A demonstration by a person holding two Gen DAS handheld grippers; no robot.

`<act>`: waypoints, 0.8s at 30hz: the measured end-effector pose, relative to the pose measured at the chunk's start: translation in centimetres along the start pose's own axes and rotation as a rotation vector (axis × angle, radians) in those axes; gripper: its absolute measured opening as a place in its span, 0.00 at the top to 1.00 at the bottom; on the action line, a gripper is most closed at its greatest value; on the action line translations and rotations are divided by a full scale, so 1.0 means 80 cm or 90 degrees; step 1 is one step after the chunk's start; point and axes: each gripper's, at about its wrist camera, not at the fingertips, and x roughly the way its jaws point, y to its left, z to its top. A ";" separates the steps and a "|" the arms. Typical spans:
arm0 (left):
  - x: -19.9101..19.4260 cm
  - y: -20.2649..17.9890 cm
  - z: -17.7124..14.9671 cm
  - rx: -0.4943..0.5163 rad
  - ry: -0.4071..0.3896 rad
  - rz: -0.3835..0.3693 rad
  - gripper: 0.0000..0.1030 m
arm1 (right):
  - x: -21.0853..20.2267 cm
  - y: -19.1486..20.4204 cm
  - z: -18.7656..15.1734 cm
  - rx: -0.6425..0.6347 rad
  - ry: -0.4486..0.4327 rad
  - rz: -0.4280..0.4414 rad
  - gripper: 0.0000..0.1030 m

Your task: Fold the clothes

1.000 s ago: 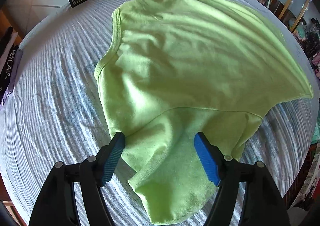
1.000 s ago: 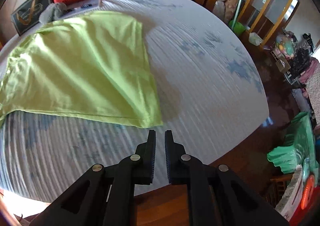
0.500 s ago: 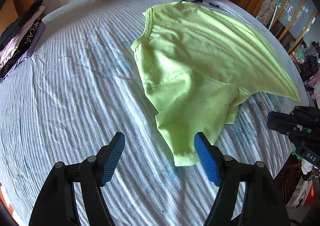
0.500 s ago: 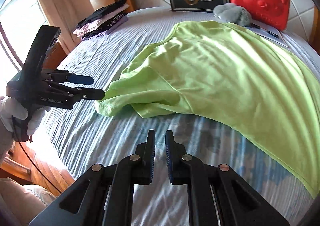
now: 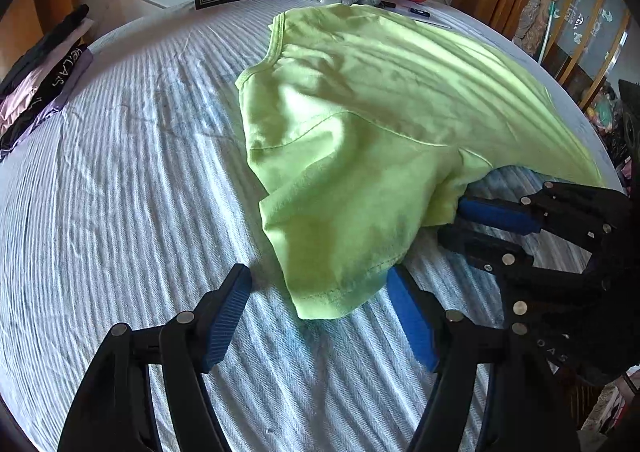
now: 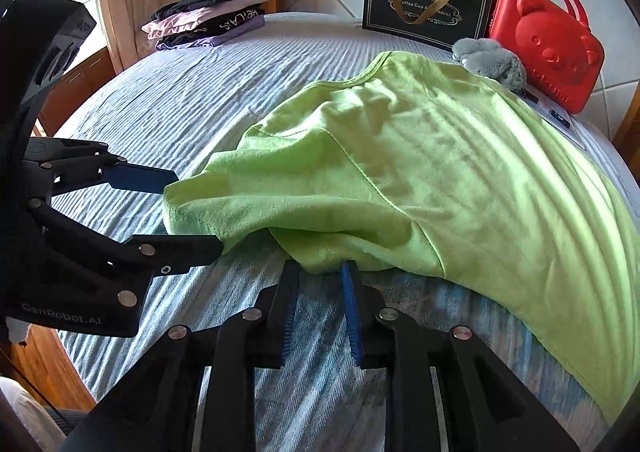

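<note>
Here, grippers (image 5: 320,292) at shirt (image 5: 380,124) sleeve edge

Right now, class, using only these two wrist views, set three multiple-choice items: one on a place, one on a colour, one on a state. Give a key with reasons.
1. Where is the stack of folded clothes?
A. on the far corner of the bed
B. on the green T-shirt
C. inside the red bear case

2. What colour is the plush toy?
A. red
B. grey
C. green

3. How does the right gripper stand?
A. shut on the plush toy
B. shut on nothing
C. open at the shirt's bunched edge

Key: A, the stack lies by the curtain; B, its fur is grey; C, a gap shows between the fingers.
</note>
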 end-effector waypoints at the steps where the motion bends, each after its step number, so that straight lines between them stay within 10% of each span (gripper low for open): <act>1: -0.001 -0.001 0.000 -0.001 0.000 0.003 0.67 | 0.001 0.001 0.001 -0.004 -0.011 -0.003 0.78; 3: -0.002 0.001 0.004 -0.012 0.006 -0.005 0.94 | 0.004 -0.004 0.006 0.018 -0.009 0.005 0.85; 5: -0.006 0.007 0.009 -0.033 0.015 -0.027 0.94 | -0.001 -0.019 0.008 0.068 -0.007 0.037 0.99; 11: -0.053 0.013 0.003 -0.029 0.010 -0.085 0.94 | -0.078 -0.047 -0.005 0.121 -0.027 0.122 0.99; 16: -0.052 0.006 -0.014 0.009 0.084 -0.087 0.90 | -0.102 -0.046 -0.038 0.108 0.070 0.204 1.00; 24: -0.075 0.025 0.040 -0.004 0.050 -0.070 0.69 | -0.123 -0.154 -0.054 0.257 0.043 0.067 0.96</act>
